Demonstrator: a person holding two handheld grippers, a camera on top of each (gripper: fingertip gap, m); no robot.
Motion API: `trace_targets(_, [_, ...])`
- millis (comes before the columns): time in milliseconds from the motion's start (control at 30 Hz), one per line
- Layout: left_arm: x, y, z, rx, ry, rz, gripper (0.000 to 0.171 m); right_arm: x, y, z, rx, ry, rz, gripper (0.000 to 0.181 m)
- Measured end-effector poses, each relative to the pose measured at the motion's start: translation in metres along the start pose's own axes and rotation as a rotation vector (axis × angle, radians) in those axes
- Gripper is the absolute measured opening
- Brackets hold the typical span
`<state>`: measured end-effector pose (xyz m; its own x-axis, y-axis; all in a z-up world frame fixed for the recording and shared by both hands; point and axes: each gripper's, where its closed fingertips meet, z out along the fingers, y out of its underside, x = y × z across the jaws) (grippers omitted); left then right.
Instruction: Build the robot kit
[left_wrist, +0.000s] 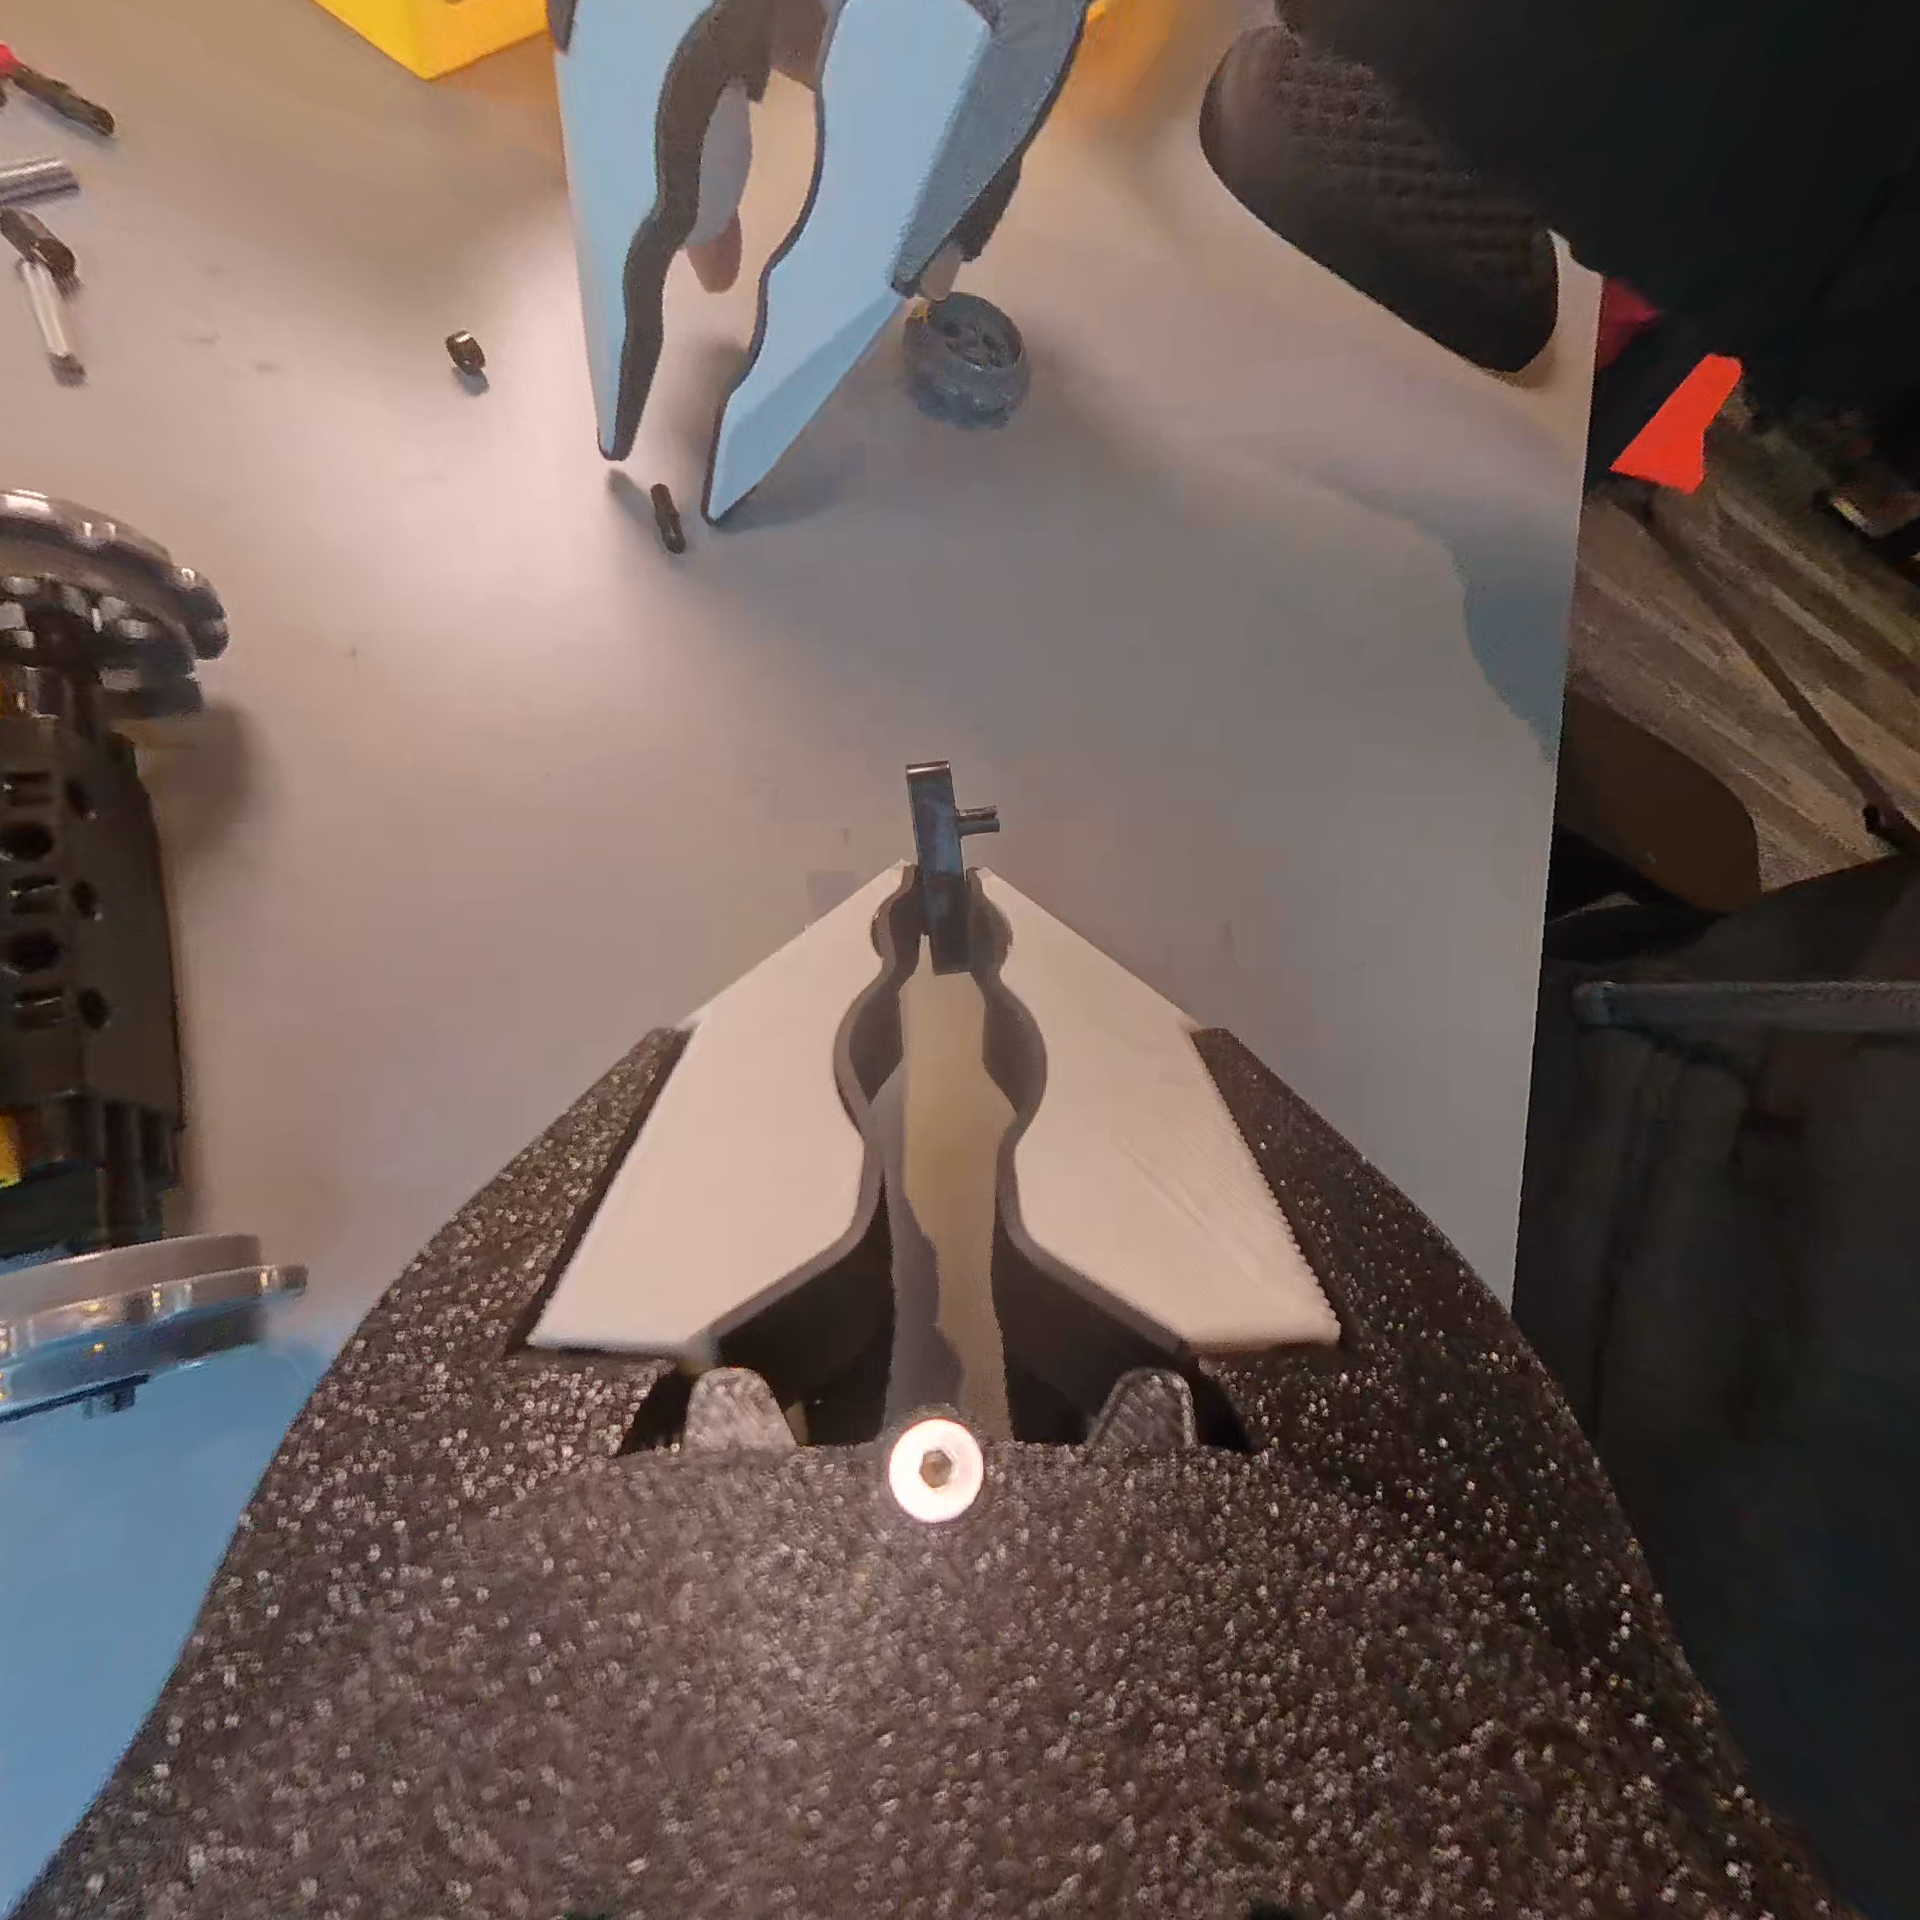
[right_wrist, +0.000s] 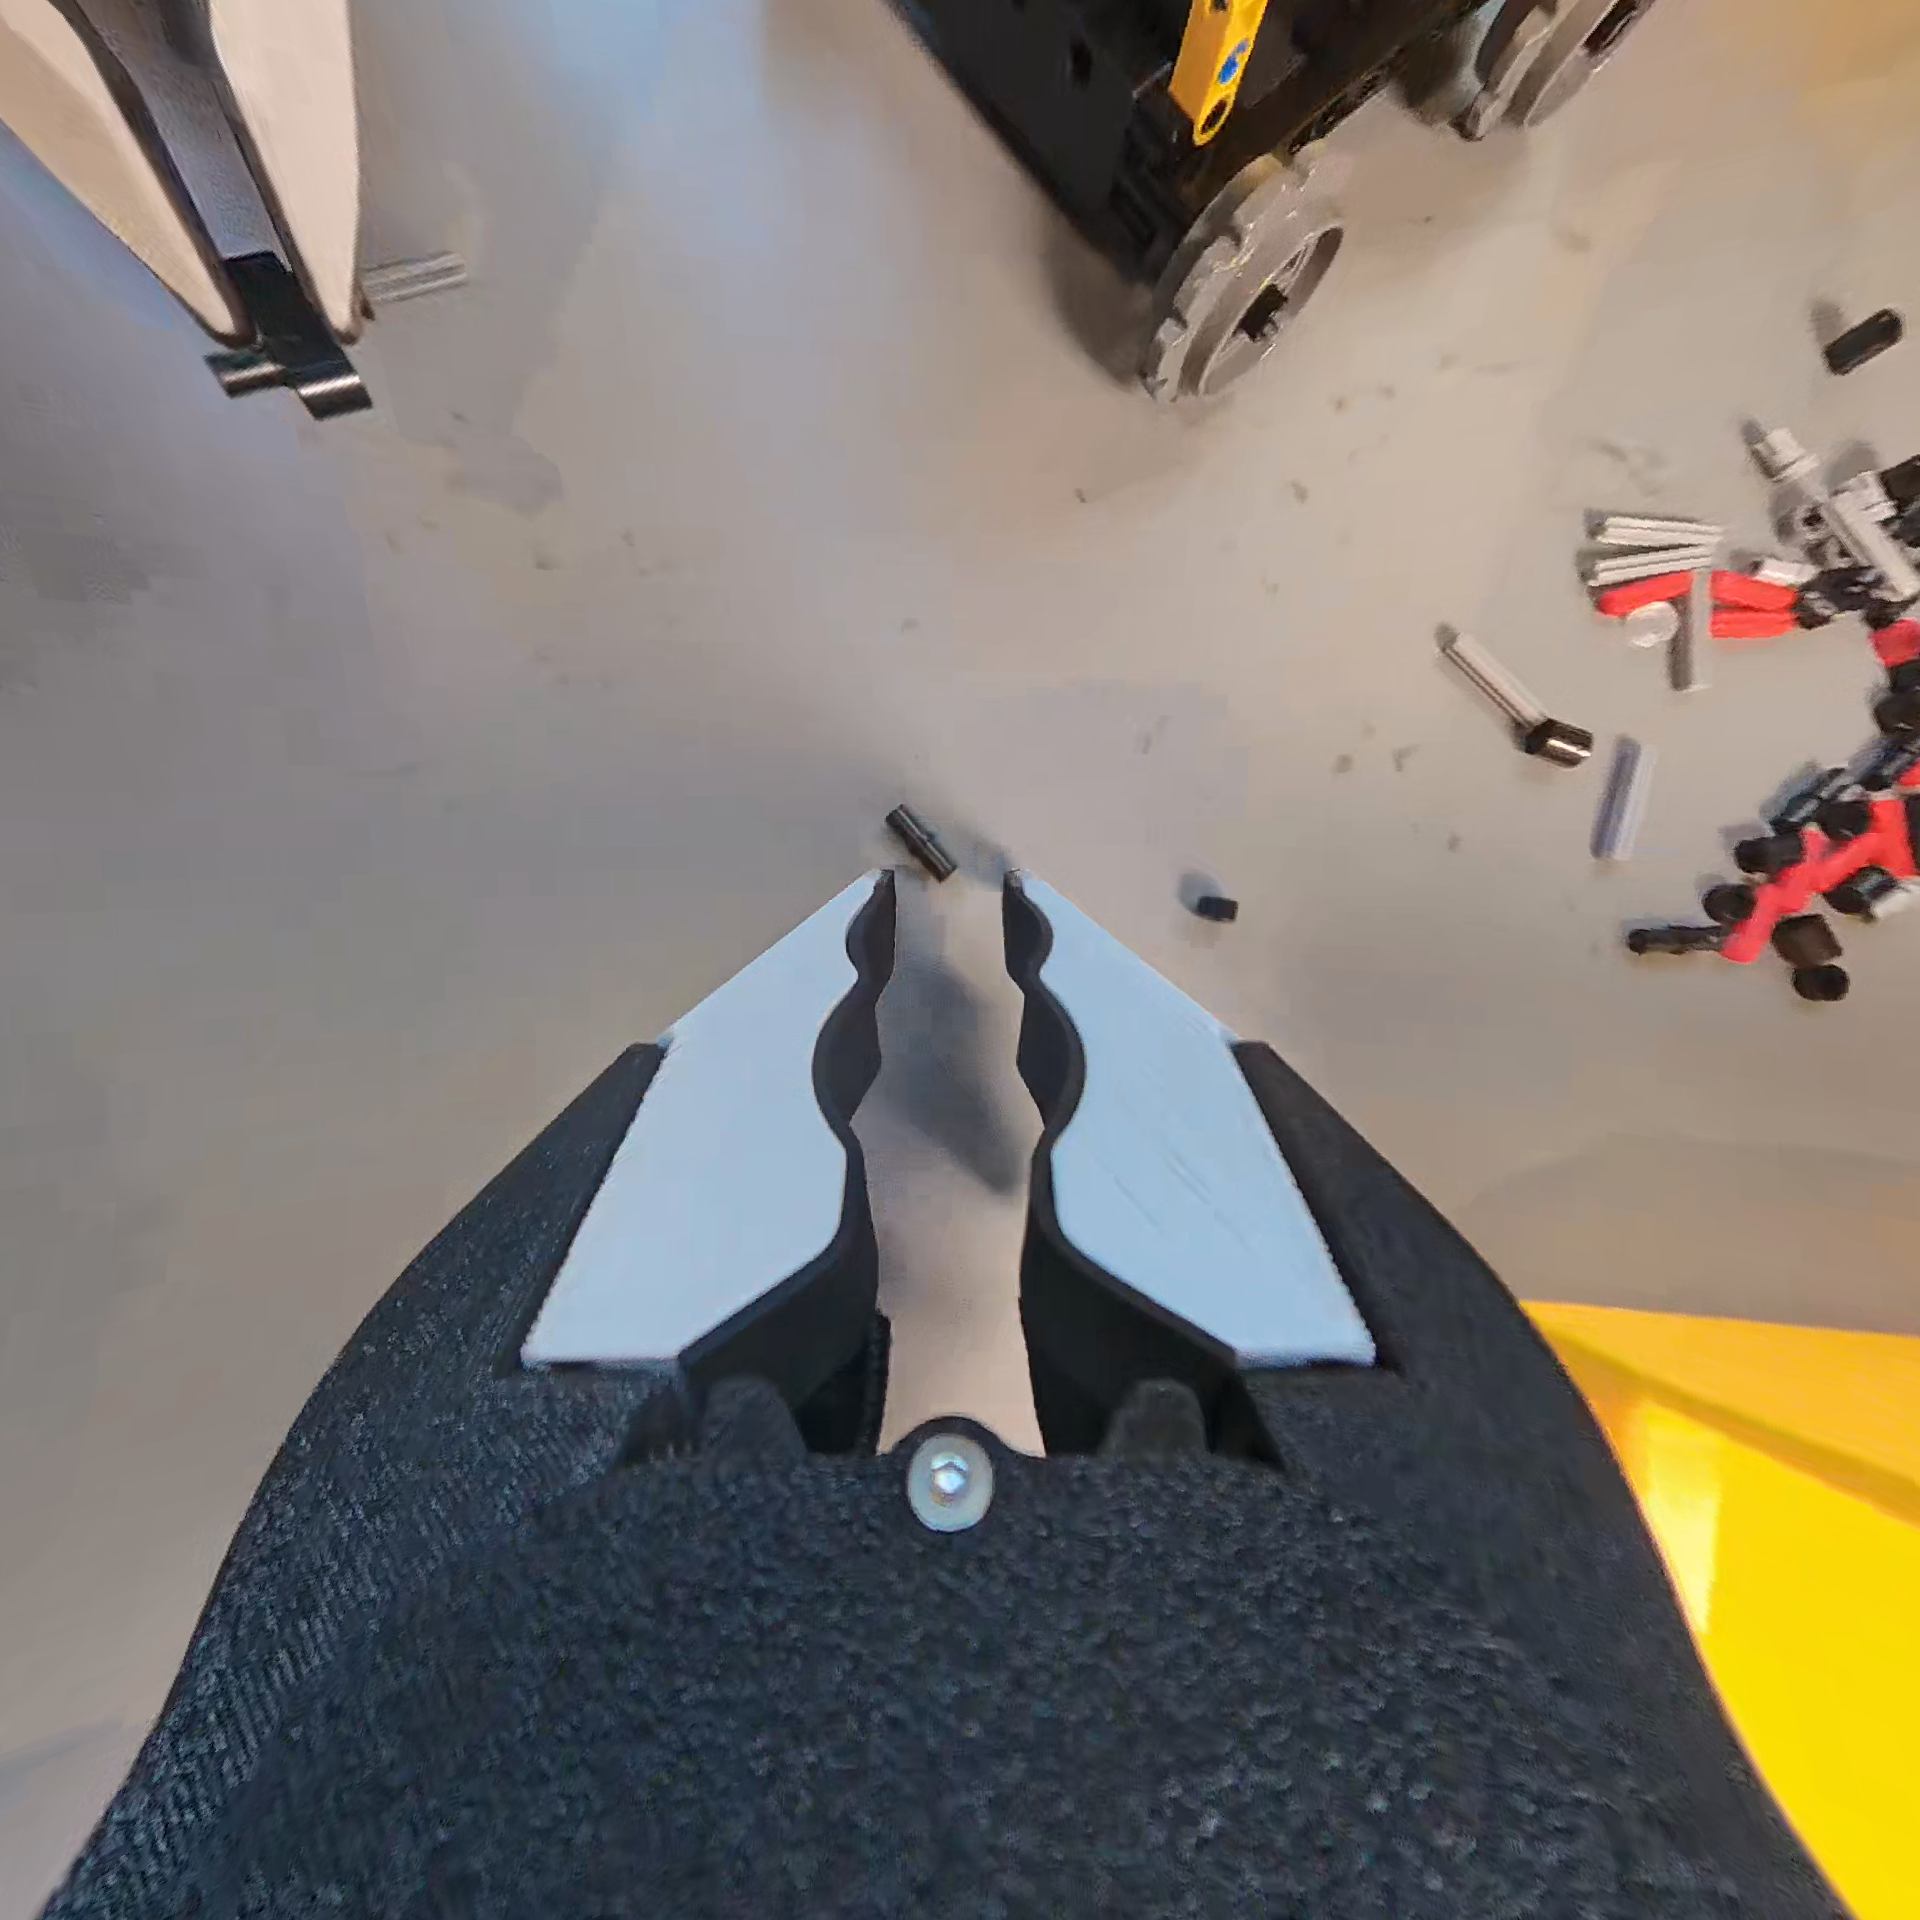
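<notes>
Meanwhile, the left gripper is clamped on a small black pegged piece that sticks out past its tips above the grey table. Opposite, the right gripper hangs parted and empty, a short black pin lying just beyond its tips, a second black bit slightly right.
</notes>
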<state>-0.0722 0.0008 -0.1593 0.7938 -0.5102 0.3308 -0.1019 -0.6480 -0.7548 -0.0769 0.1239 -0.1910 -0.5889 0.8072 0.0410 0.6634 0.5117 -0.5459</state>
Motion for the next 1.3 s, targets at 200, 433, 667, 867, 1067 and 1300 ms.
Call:
trace_targets(200, [-0.003, -0.003, -0.002, 0.036, 0.036, -0.048, 0.006, -0.008, -0.006, 0.005, 0.029, -0.081, -0.035, 0.009])
trace_targets(433, [-0.007, -0.001, 0.003, 0.034, 0.042, -0.075, 0.006, -0.011, -0.005, 0.003, 0.044, -0.034, 0.010, 0.005])
trace_targets(667, [-0.009, 0.008, 0.011, -0.030, -0.011, -0.042, 0.006, -0.059, -0.029, -0.011, 0.152, 0.004, 0.012, 0.005])
trace_targets(867, [-0.004, 0.005, 0.019, -0.029, -0.009, -0.032, 0.006, -0.097, -0.040, -0.002, 0.180, 0.063, 0.065, 0.005])
trace_targets(1067, [0.002, 0.009, 0.030, -0.088, -0.069, 0.039, 0.006, -0.103, -0.039, 0.011, 0.153, 0.111, 0.190, 0.005])
trace_targets(1300, [-0.001, 0.010, 0.033, -0.127, -0.150, 0.093, 0.006, -0.103, -0.039, 0.011, 0.159, 0.126, 0.249, 0.005])
